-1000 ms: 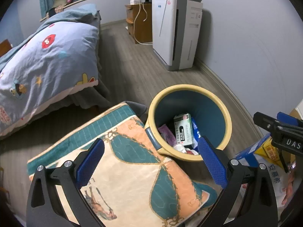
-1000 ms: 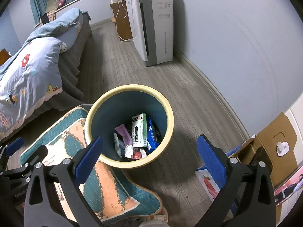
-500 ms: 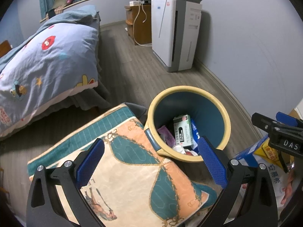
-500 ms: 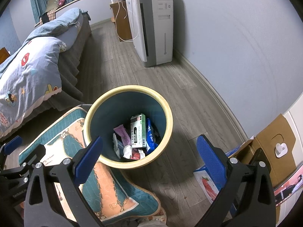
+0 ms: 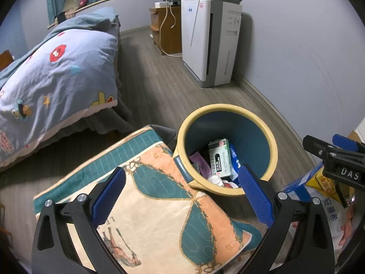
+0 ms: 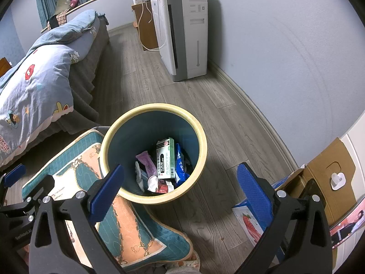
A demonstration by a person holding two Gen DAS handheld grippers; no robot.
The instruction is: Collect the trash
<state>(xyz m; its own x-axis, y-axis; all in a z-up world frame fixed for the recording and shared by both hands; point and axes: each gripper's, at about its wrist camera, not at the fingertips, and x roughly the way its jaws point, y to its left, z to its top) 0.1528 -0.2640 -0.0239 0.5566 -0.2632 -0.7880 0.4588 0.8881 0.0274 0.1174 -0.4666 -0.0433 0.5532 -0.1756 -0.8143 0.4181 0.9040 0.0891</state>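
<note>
Both grippers hang above a wooden floor (image 6: 223, 123) with their blue-padded jaws spread wide and nothing between them. The left gripper (image 5: 182, 194) is poised over a teal and peach patterned cushion (image 5: 159, 214), with the bin just ahead and to its right; the right gripper (image 6: 180, 187) hovers almost directly over the bin's near rim. The trash bin (image 6: 198, 137) is a round tub, blue inside with a pale yellow rim, standing upright on the floor and touching the cushion's edge on its left side. Trash already lies at its bottom: a green and white carton (image 6: 165, 157) leaning upright, a blue snack wrapper (image 6: 180, 164) just beside it on the right, a purple wrapper (image 6: 146, 161) on the left, and crumpled white tissue (image 6: 152, 181) with a red scrap near the front. To the right of the bin, a blue box printed with a strawberry (image 6: 248, 221) lies on the floor next to a brown cardboard box (image 6: 319, 178). A bed with a blue cartoon-print duvet (image 5: 57, 73) fills the left side of the room, and a white air purifier (image 5: 212, 41) stands against the grey wall beside a wooden cabinet (image 5: 168, 34).
</note>
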